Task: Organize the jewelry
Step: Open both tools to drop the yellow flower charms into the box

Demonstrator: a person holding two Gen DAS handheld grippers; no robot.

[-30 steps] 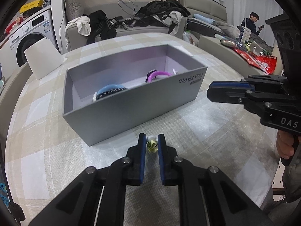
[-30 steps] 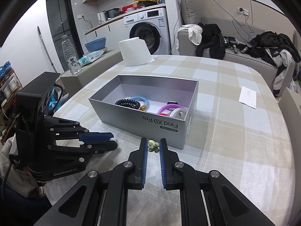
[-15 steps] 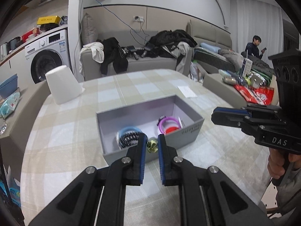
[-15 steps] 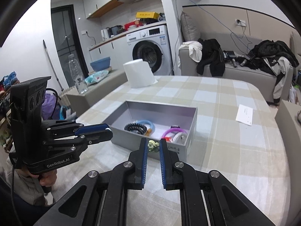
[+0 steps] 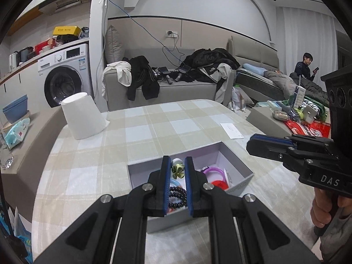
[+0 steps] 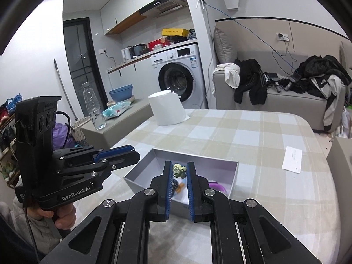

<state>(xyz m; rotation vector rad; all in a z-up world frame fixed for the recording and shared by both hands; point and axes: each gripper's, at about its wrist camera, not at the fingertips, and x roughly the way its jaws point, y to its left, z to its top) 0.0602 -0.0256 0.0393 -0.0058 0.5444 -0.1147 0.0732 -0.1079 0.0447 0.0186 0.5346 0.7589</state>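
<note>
Both claws are up above the grey box [image 5: 239, 171], each carrying a small piece. The left claw [image 5: 177, 170] has its blue pads [image 5: 167, 176] drawn in close on a small green-and-white flower piece [image 5: 177, 169], pinched near the tips. The right claw [image 6: 179, 171] is likewise nearly closed on a small greenish-gold charm [image 6: 179, 170]. In the left view the right claw [image 5: 264, 145] shows side-on at the right of the box; in the right view the left claw [image 6: 123, 156] sits at the left of it.

The box stands open on the checked worktop [image 5: 154, 132] and already holds a purple bangle [image 5: 214, 172], a red piece [image 5: 219, 184], a dark bead bracelet [image 5: 177, 197] and a blue ring [image 5: 176, 183]. A white slip of paper [image 6: 292, 159] lies on the worktop well apart from it.

The step in hand looks like the carry: 2 pieces lifted and hanging over the box, not yet released. The next move would call for lowering each claw inside the walls, over a bare patch of floor, then easing the pads apart so the piece drops cleanly. Both pieces are tiny, so a high release risks a bounce off the rim.
</note>
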